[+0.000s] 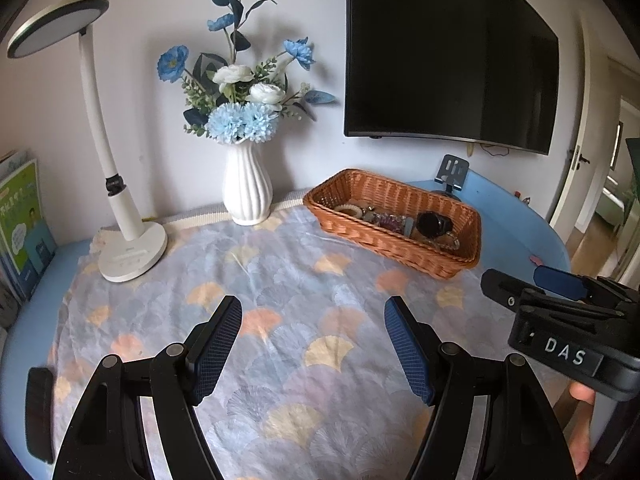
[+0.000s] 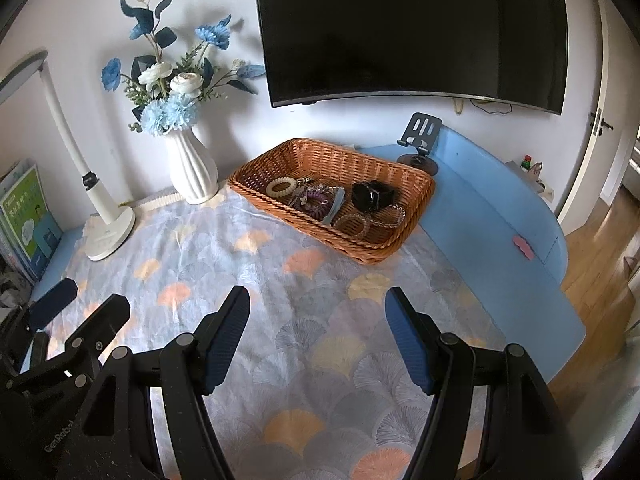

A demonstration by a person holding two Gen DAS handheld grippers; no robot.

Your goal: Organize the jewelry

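— Toward the far right corner of the patterned cloth [image 2: 304, 344], what sits there?

— A wicker basket [image 2: 412, 196], partly on the cloth and partly on the bare blue table [image 2: 500, 240]; inside it lie a cream coil hair tie [image 2: 281, 187], a purple coil tie [image 2: 316, 200], a black smartwatch [image 2: 370, 195] and clear beaded bracelets [image 2: 352, 222], all crowded together toward the basket's right half.

— And the two tools?

— The left gripper [image 1: 313, 346] hovers over the cloth near its front edge, jaws spread wide and holding nothing; the right gripper [image 2: 317, 336] hangs likewise, its blue pads [image 2: 408, 344] parted and bare; neither touches the basket.

— What lines the back edge?

— A white ribbed vase [image 1: 247, 190] of blue and white flowers stands at the cloth's rear edge, left of the basket; a white desk lamp [image 1: 130, 248] stands on the far left corner; a phone stand [image 2: 420, 136] sits behind the basket on the table; a dark monitor [image 2: 412, 28] hangs on the wall above; books [image 1: 24, 232] lean at the table's left edge.
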